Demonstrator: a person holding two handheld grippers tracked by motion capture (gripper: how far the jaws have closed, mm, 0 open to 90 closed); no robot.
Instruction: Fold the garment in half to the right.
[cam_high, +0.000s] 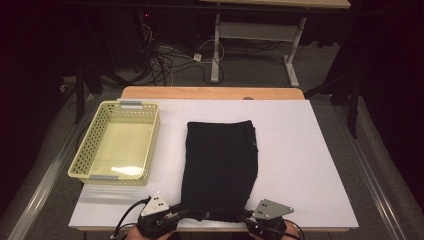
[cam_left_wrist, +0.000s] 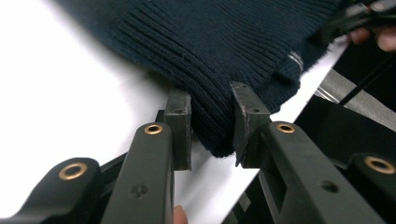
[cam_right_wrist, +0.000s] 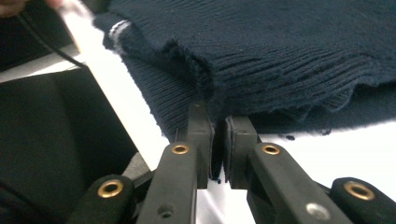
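Observation:
A dark knitted garment lies folded in a long rectangle on the white table top, reaching to the near edge. My left gripper is at its near left corner. In the left gripper view the ribbed corner fills the gap between the pads, and my left gripper is shut on it. My right gripper is at the near right corner. Seen from the right gripper view, that gripper is shut on a thin edge of the knit, with the layers bunched just above.
A pale yellow perforated basket stands on the left of the table, with nothing in it. Behind the table are a desk frame and loose cables on the floor. White table surface lies to the right of the garment.

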